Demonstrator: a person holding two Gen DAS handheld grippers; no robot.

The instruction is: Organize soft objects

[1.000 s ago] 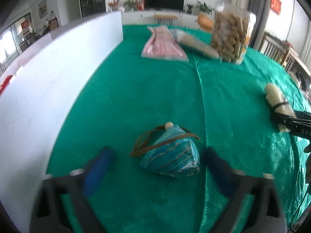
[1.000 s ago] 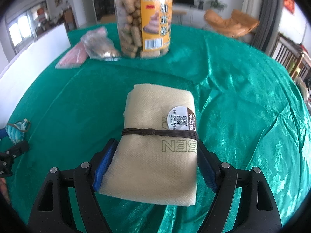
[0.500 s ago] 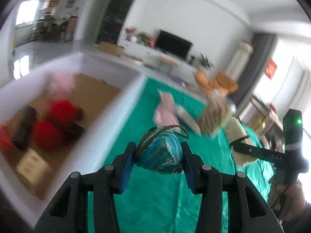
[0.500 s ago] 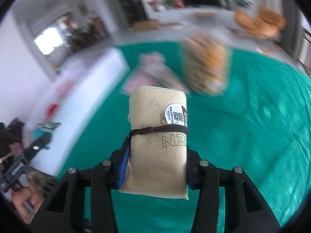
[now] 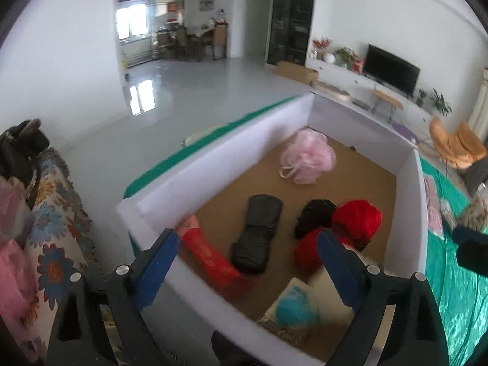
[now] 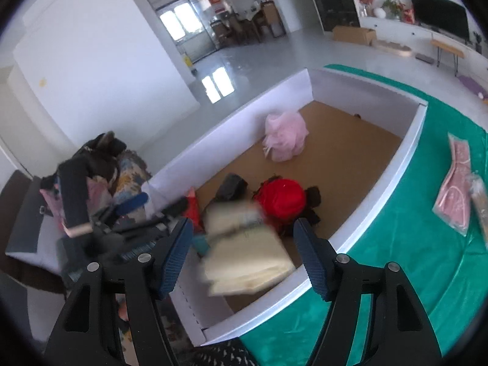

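A white box [image 5: 213, 155] with a brown floor holds soft things. My left gripper [image 5: 247, 268] is open and empty above its near end. The teal pouch [image 5: 294, 312] lies blurred on the box floor below it. My right gripper [image 6: 242, 256] is open and empty over the box [image 6: 405, 155]. The beige cloth bundle [image 6: 244, 253] is blurred just beyond the fingers, inside the box. The left gripper also shows in the right wrist view [image 6: 134, 210] at the left.
In the box lie a pink mesh puff [image 5: 308, 157], black rolls [image 5: 259, 231], red yarn balls [image 5: 355, 221] and a red item [image 5: 210, 256]. The green tablecloth [image 6: 396, 244] carries a pink packet [image 6: 454, 195]. A flowered sofa [image 5: 52, 244] stands at the left.
Both grippers swung from the table to over the box and opened. The teal pouch and the beige bundle have left the jaws and are in the box.
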